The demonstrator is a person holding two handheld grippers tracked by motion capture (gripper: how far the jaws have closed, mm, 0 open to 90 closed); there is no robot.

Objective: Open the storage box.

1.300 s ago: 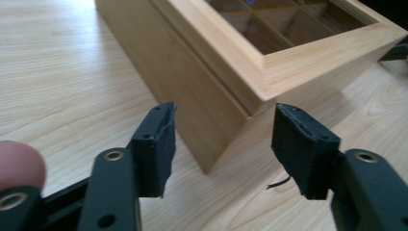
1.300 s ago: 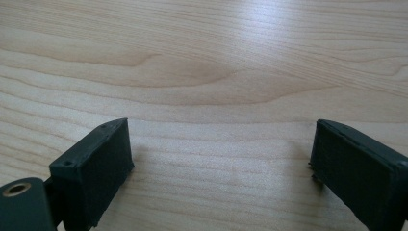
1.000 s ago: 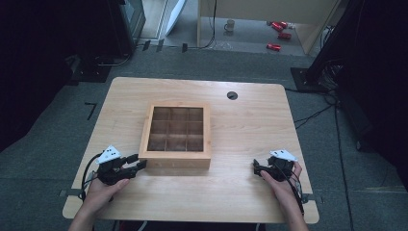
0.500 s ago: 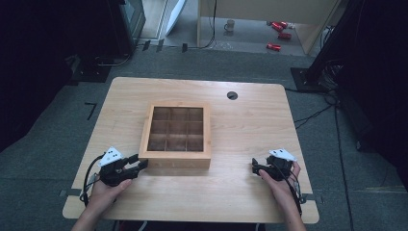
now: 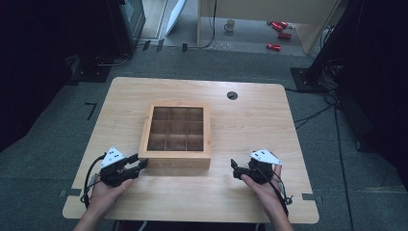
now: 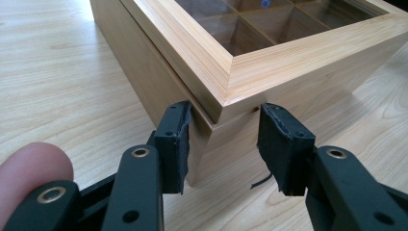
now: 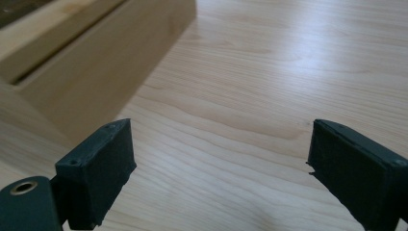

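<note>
The box (image 5: 176, 136) sits near the middle of the table (image 5: 250, 120), a wooden case with a glass lid over a three-by-three grid of compartments. Its lid (image 6: 250, 57) lies closed, the frame overhanging the base slightly at the near corner.

Your left gripper (image 5: 138, 166) is at the box's 7 o'clock corner. In the left gripper view (image 6: 222, 142) its jaws are spread to either side of that corner, just under the lid's edge; one pad (image 6: 177, 144) is touching or all but touching the box's side, the other stands a little clear of the front face. Nothing is pinched. Your fingertip (image 6: 33, 161) shows at the lower left of that view.

Your right gripper (image 5: 234, 169) rests on the table at the box's 4 o'clock, near it but apart. In the right gripper view (image 7: 219, 168) its jaws are spread wide over bare wood, with the box wall (image 7: 96, 62) up at 10 o'clock.

A round cable hole (image 5: 232, 95) lies in the table at the box's 1 o'clock.
</note>
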